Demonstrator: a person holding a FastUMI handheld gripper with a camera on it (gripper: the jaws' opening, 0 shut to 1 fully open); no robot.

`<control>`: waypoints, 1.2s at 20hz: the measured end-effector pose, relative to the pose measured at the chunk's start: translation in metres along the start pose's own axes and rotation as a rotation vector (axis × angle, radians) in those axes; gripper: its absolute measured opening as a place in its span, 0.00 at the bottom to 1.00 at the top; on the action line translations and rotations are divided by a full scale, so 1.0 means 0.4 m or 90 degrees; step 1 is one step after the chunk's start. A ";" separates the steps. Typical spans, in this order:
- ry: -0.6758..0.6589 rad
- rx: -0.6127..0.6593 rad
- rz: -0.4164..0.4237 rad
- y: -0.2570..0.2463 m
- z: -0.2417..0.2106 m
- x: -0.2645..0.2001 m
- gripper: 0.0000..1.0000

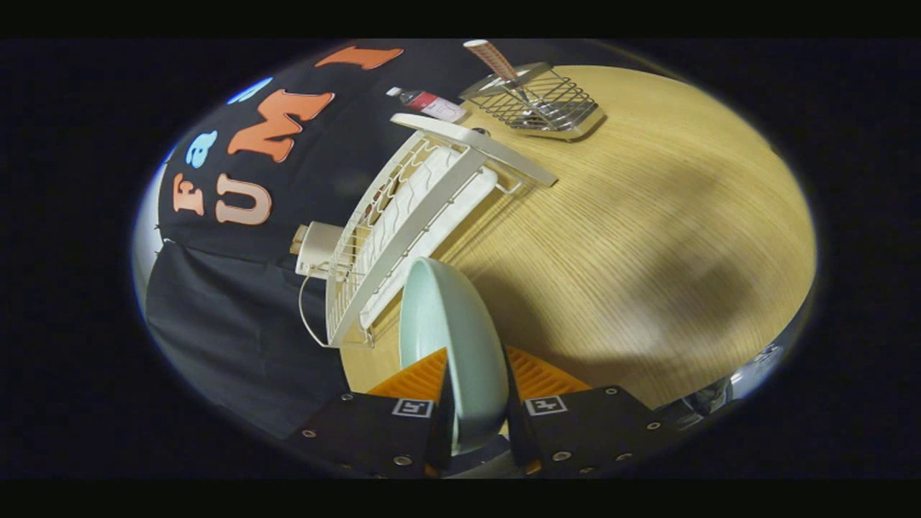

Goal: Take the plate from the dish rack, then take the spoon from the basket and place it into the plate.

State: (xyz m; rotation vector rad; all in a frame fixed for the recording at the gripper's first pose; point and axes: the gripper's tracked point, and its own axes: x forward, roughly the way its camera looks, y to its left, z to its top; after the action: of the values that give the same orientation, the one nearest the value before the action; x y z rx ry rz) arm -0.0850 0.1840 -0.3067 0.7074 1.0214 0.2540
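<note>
A pale green plate [452, 338] stands on edge between my two fingers, and my gripper [476, 381] is shut on its rim. The plate hangs above the wooden table [647, 237], just this side of the white dish rack [417, 216], which stands beyond the fingers. Far beyond the rack sits a wire basket [536, 101] on a metal base, with a spoon [496, 63] standing in it, its patterned handle sticking up.
A small bottle [432, 103] with a red label lies behind the rack near the basket. A white box with a cord [316, 248] sits by the rack's far side against the black cloth wall. Bare wood stretches beside the rack.
</note>
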 end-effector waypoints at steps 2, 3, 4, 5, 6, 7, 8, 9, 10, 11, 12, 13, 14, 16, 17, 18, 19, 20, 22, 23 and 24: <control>-0.006 -0.013 -0.013 -0.009 0.019 -0.011 0.47; -0.012 -0.024 -0.022 -0.020 0.025 -0.021 0.54; -0.018 -0.034 -0.034 -0.030 0.038 -0.029 0.62; -0.026 -0.044 -0.041 -0.039 0.051 -0.041 0.74; -0.034 -0.052 -0.047 -0.046 0.067 -0.057 0.79; -0.045 -0.062 -0.060 -0.063 0.078 -0.077 0.91; -0.061 -0.077 -0.073 -0.078 0.104 -0.089 0.96; -0.080 -0.096 -0.092 -0.096 0.132 -0.109 0.99; -0.100 -0.118 -0.112 -0.113 0.163 -0.128 0.99; -0.122 -0.143 -0.131 -0.125 0.192 -0.150 0.98; -0.145 -0.168 -0.150 -0.134 0.229 -0.170 0.99; -0.170 -0.194 -0.168 -0.137 0.264 -0.192 0.99; -0.194 -0.221 -0.183 -0.140 0.300 -0.213 0.98; -0.242 -0.273 -0.204 -0.132 0.368 -0.248 0.99; -0.266 -0.297 -0.215 -0.127 0.402 -0.261 0.99; -0.290 -0.317 -0.225 -0.121 0.436 -0.273 0.99; -0.308 -0.336 -0.225 -0.108 0.458 -0.280 0.99; -0.317 -0.351 -0.222 -0.096 0.475 -0.288 0.99; -0.348 -0.372 -0.216 -0.074 0.511 -0.297 0.99; -0.369 -0.382 -0.215 -0.062 0.534 -0.297 0.99; -0.384 -0.393 -0.209 -0.048 0.547 -0.297 0.98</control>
State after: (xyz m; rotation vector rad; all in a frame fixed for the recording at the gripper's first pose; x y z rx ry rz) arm 0.0366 0.0176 -0.1657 0.0294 0.4225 0.0501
